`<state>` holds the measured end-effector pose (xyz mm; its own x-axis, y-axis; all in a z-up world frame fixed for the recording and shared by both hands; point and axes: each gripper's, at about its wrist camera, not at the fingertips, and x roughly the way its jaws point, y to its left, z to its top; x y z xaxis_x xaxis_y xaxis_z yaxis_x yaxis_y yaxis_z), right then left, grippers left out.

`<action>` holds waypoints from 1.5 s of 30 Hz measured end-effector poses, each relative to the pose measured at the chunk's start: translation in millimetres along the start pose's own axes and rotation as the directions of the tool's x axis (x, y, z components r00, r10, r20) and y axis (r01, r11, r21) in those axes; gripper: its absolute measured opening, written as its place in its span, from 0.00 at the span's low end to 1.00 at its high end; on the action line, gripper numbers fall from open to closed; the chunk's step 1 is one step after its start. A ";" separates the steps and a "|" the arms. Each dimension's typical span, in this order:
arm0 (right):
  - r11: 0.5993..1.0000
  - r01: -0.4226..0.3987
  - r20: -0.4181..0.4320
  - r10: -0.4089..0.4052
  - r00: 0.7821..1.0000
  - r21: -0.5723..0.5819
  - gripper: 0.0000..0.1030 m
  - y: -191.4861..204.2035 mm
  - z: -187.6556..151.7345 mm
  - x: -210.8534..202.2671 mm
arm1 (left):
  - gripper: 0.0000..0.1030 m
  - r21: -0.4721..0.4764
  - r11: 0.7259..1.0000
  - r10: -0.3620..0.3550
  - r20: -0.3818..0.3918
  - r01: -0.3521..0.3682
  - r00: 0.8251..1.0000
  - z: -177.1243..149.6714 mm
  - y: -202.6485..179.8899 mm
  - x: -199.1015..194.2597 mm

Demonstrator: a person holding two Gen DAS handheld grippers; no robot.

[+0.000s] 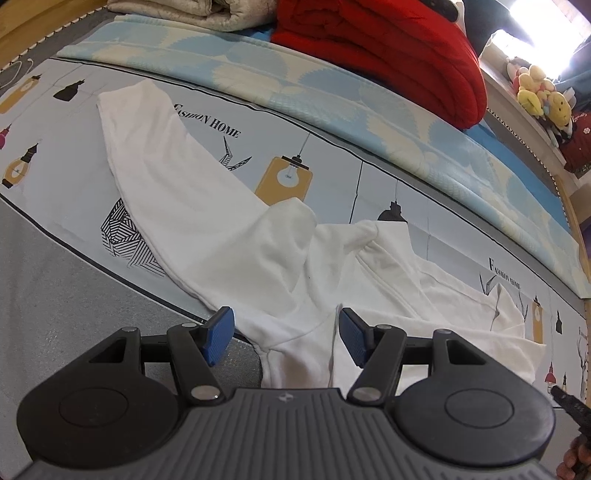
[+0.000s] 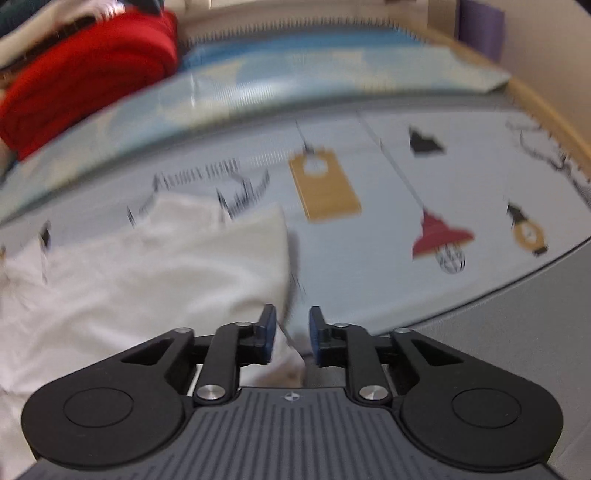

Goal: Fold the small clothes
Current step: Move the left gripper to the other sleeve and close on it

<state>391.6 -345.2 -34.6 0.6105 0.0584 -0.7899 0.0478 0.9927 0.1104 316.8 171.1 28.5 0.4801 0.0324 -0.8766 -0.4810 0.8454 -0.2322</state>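
Observation:
A white long-sleeved top lies spread on the printed bed sheet, one sleeve reaching to the far left. My left gripper is open, its blue pads low over the garment near the armpit seam. In the blurred right wrist view the same white top fills the lower left. My right gripper is partly open, jaws a narrow gap apart, at the garment's right edge; a corner of white cloth lies between the fingers, and whether it is gripped is unclear.
A folded red blanket and a beige quilt lie at the far side of the bed on a blue-and-cream mat. Plush toys sit on a shelf at right. Grey mattress cover is at near left.

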 end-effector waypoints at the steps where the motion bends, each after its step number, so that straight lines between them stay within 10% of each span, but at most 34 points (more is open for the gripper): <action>1: 1.000 -0.004 0.022 0.004 1.000 0.003 0.25 3.0 0.6 -7.6 | 0.66 -0.002 1.000 -0.001 -0.001 0.001 1.000 -0.2 1.5 -0.5; 14: 0.988 -0.140 0.312 0.154 0.938 -0.068 0.28 79.7 -10.9 -113.4 | 0.63 0.089 0.995 0.037 0.079 -0.044 0.996 -8.0 28.5 -16.4; 20: 0.976 -0.193 0.314 0.216 0.924 -0.105 0.28 112.7 -4.3 -105.3 | 0.27 0.106 0.992 0.045 0.150 -0.062 0.988 -2.0 54.0 -16.0; 24: 0.969 -0.208 0.318 0.242 0.917 -0.135 0.28 133.1 0.0 -99.7 | 0.25 0.115 0.990 0.060 0.220 -0.087 0.974 13.2 77.7 -11.0; 32: 0.958 -0.229 0.355 0.278 0.893 -0.174 0.28 150.6 9.5 -93.3 | 0.25 -0.146 0.982 0.153 0.270 -0.117 0.951 51.5 177.0 36.1; 45: 0.944 -0.219 0.274 0.285 0.919 -0.248 0.29 149.6 7.0 -73.8 | 0.27 -0.417 0.885 -0.032 0.387 0.206 0.922 105.4 279.5 104.6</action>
<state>359.2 -201.8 44.5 0.7910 0.3073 -0.5290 -0.2840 0.9503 0.1274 309.9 467.0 -83.7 0.7414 0.2091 -0.6377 -0.6332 0.5326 -0.5616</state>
